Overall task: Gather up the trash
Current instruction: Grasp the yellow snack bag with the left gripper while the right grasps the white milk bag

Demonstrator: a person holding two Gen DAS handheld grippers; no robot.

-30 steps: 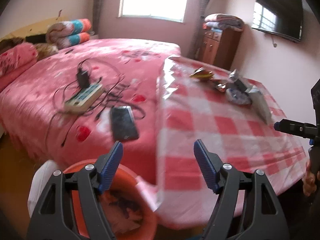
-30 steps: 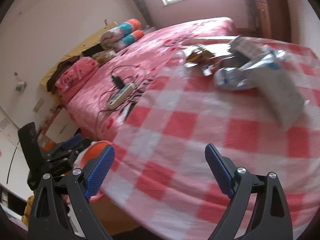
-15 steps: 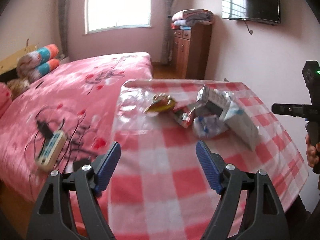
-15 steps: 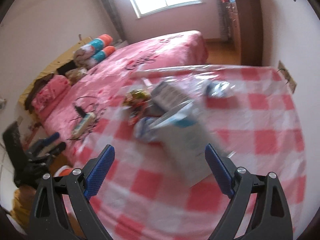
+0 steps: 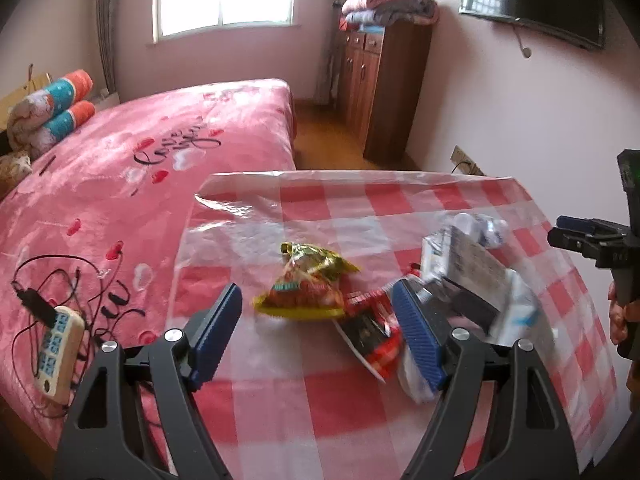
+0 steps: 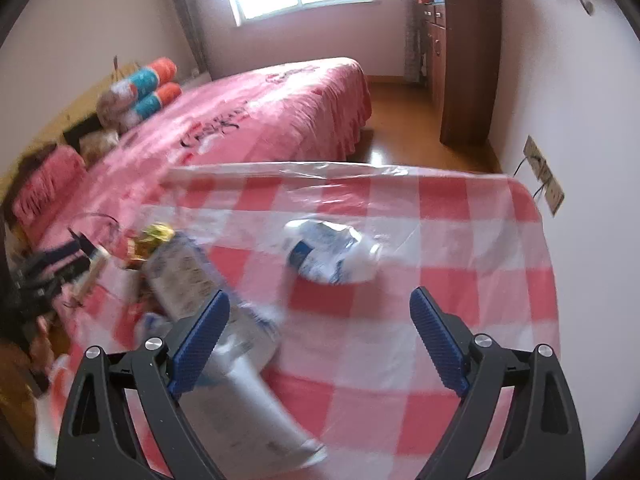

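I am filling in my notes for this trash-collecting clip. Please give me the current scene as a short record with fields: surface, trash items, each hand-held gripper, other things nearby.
surface: table with red-and-white checked cloth under clear plastic
trash items: yellow-red snack bag; red-black wrapper; flattened carton; crumpled blue-white bag
left hand-held gripper: open, holds nothing, above the snack bag
right hand-held gripper: open, holds nothing
nearby: pink bed; power strip on it

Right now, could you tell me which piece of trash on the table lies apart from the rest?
The crumpled white-and-blue bag. It lies alone on the checked cloth, while the gold snack bag, red wrapper and carton are bunched together.
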